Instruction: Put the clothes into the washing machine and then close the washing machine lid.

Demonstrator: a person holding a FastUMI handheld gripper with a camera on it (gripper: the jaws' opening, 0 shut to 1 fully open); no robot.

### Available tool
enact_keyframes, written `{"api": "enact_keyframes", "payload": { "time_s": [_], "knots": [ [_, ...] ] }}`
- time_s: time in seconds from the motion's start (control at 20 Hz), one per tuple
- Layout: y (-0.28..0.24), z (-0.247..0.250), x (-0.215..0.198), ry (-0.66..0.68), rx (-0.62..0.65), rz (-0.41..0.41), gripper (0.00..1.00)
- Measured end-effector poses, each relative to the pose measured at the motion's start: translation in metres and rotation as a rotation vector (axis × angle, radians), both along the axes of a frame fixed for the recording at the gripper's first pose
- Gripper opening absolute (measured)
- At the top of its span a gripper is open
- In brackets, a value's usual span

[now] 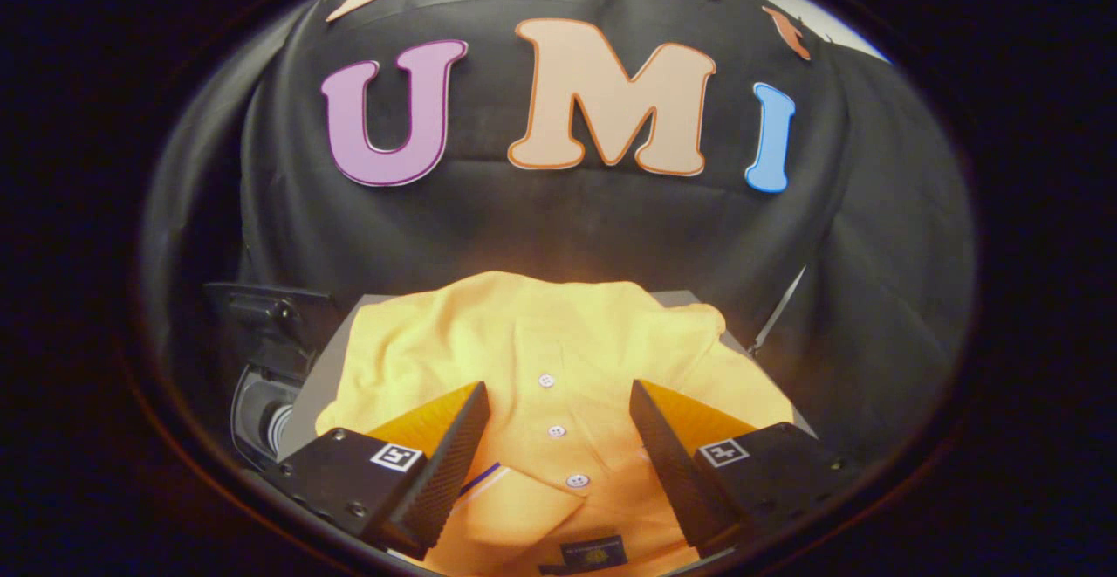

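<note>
A yellow polo shirt (541, 341) lies spread on a grey surface (318, 376), its white buttons running down the placket and its collar nearest me. My gripper (558, 402) hovers over the collar end, open wide, with the button placket between its two black fingers (454, 455). Neither finger presses the cloth. To the left of the shirt stands the washing machine (262, 411), dark, with its lid (262, 311) raised; part of the drum opening shows.
The grey surface carrying the shirt ends just beyond the shirt's far edge, against the black cloth wall. A thin rod (781, 311) leans at the right rear corner.
</note>
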State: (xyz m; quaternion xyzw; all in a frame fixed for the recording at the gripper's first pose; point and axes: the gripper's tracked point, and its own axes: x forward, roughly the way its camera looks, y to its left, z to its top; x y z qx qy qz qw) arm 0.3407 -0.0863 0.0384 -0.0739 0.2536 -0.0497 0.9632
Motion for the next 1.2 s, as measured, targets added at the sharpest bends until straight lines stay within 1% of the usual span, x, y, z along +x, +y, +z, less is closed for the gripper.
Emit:
{"api": "enact_keyframes", "payload": {
  "time_s": [0.05, 0.1, 0.15, 0.2, 0.3, 0.35, 0.4, 0.5, 0.7, 0.75, 0.85, 1.0, 1.2],
  "knots": [
    [0.001, -0.011, -0.007, 0.066, 0.032, 0.002, 0.99],
    [0.002, -0.008, -0.004, 0.029, 0.093, -0.019, 0.94],
    [0.000, -0.006, 0.000, -0.008, 0.112, -0.036, 0.90],
    [-0.005, -0.011, -0.006, 0.000, 0.092, -0.034, 0.85],
    [0.000, -0.007, -0.010, -0.043, 0.070, -0.005, 0.76],
    [0.003, -0.008, -0.016, -0.046, 0.066, -0.009, 0.63],
    [0.005, -0.005, -0.019, -0.081, 0.066, -0.018, 0.51],
    [0.012, -0.006, -0.028, -0.097, 0.051, -0.016, 0.35],
    [0.021, -0.004, -0.038, -0.068, 0.058, 0.013, 0.19],
    [0.024, -0.002, -0.040, -0.055, 0.057, 0.028, 0.18],
    [0.038, -0.001, -0.062, -0.047, 0.076, 0.046, 0.17],
    [0.056, 0.028, -0.073, -0.103, 0.147, 0.059, 0.17],
    [0.078, 0.060, -0.081, -0.167, 0.134, 0.075, 0.16]
  ]
}}
